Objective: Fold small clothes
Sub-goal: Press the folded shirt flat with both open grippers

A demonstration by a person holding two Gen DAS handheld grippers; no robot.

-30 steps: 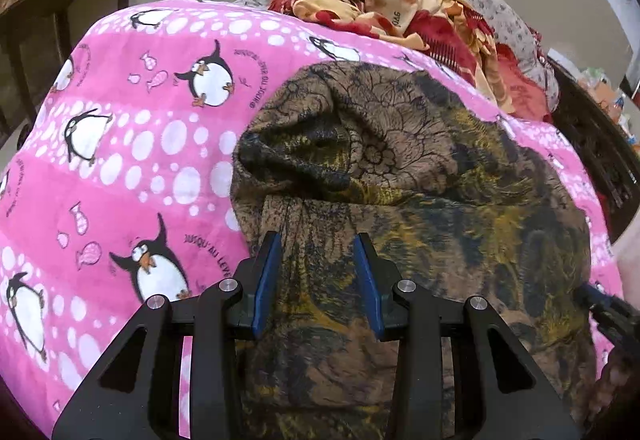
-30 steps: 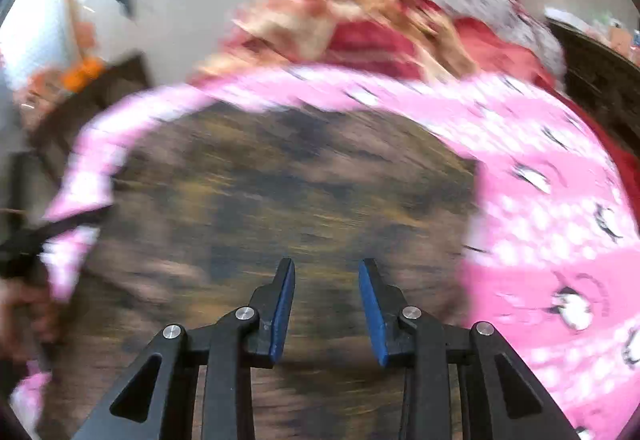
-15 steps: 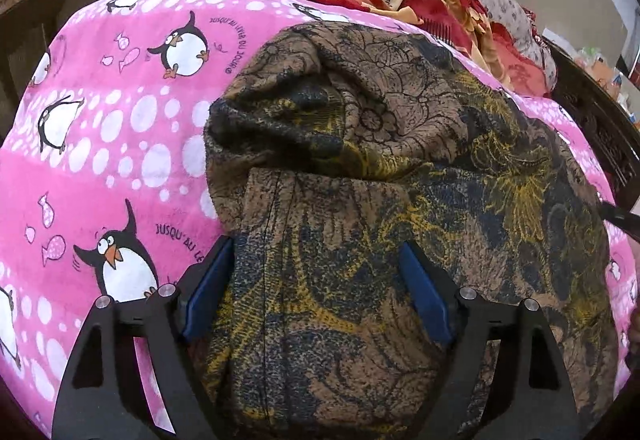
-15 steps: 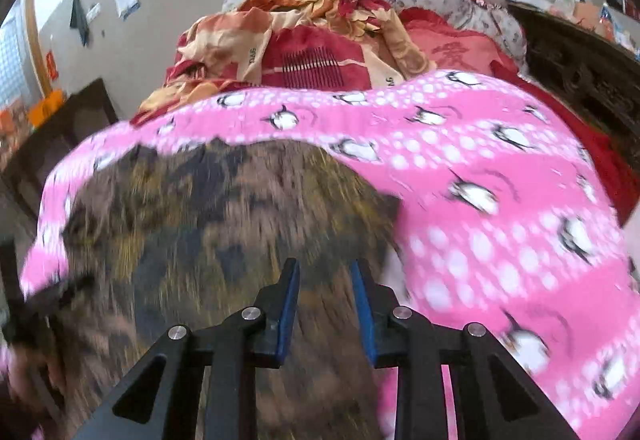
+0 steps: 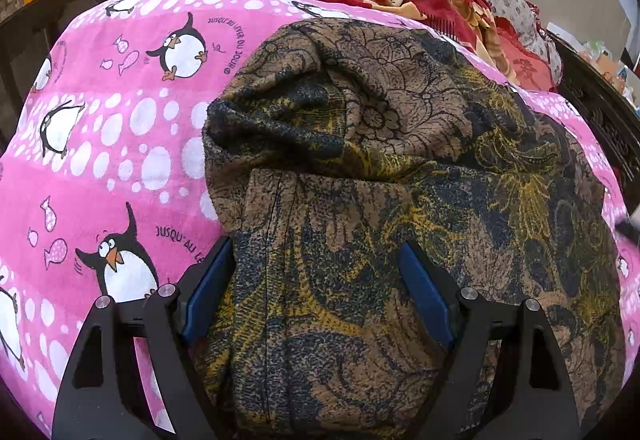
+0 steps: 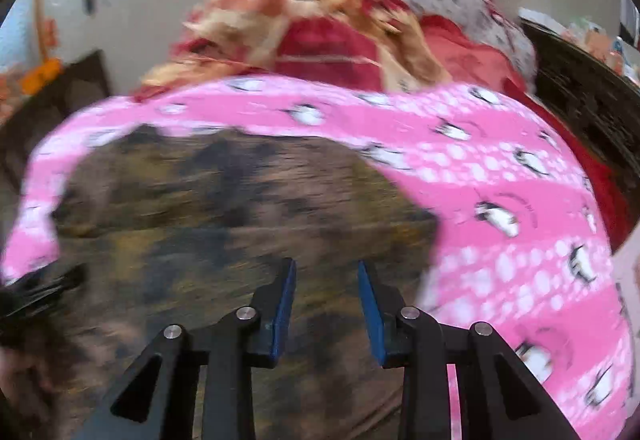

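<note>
With its jaws spread wide, the left gripper (image 5: 316, 296) straddles the brown patterned garment (image 5: 400, 167) bunched on the pink penguin blanket (image 5: 120, 143), likely ready to pinch a fold, while the right gripper (image 6: 326, 304) hovers half-open at the cloth's 3 o'clock edge.

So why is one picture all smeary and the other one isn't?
Right wrist view: motion blur smears the brown floral garment and penguin blanket. Left wrist view: sharp, you can see the garment's flower lines, though the fisheye bends the edges.
</note>
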